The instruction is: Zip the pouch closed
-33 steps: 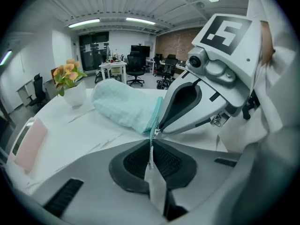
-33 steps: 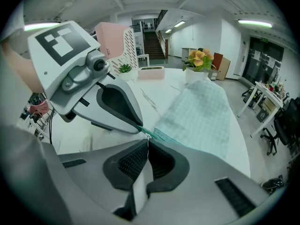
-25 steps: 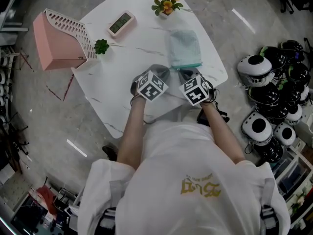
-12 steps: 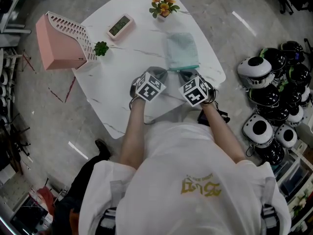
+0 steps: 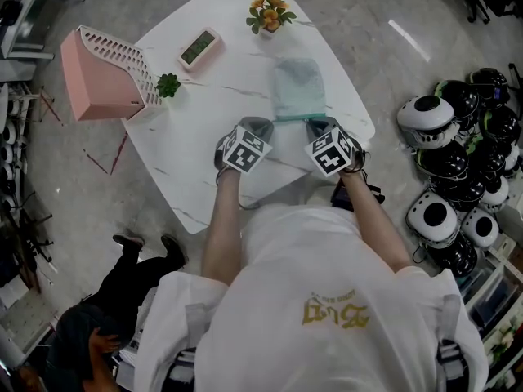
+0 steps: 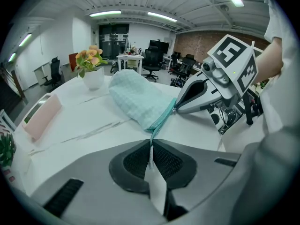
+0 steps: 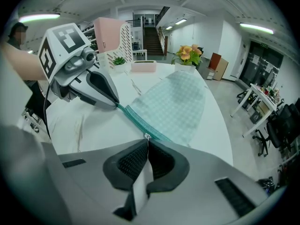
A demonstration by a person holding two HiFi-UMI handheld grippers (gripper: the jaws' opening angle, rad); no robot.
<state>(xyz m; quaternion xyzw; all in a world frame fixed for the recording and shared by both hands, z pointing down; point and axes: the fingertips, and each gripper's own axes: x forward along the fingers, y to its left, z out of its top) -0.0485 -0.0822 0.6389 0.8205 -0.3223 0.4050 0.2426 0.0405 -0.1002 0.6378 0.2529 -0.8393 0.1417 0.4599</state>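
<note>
A pale teal checked pouch (image 5: 296, 86) lies flat on the white marble table (image 5: 196, 137), its darker teal zipper edge (image 5: 292, 119) facing me. My left gripper (image 5: 273, 123) is shut on the left end of the zipper edge, and the fabric runs into its closed pads (image 6: 151, 144). My right gripper (image 5: 314, 124) is shut on the small metal zipper pull (image 7: 147, 136) at the right end. The zipper (image 7: 136, 121) stretches taut between the two grippers. In the left gripper view the pouch (image 6: 136, 95) bulges behind the right gripper (image 6: 177, 108).
A pink rack (image 5: 102, 76) stands at the table's left corner beside a small green plant (image 5: 167, 84). A pink clock (image 5: 198, 46) and a flower pot (image 5: 268, 11) sit at the back. Black-and-white helmets (image 5: 445, 162) lie on the floor right. A person (image 5: 122, 292) crouches lower left.
The two grippers have drawn apart, the right one going rightward along the zipper edge. A person has come into view at the lower left.
</note>
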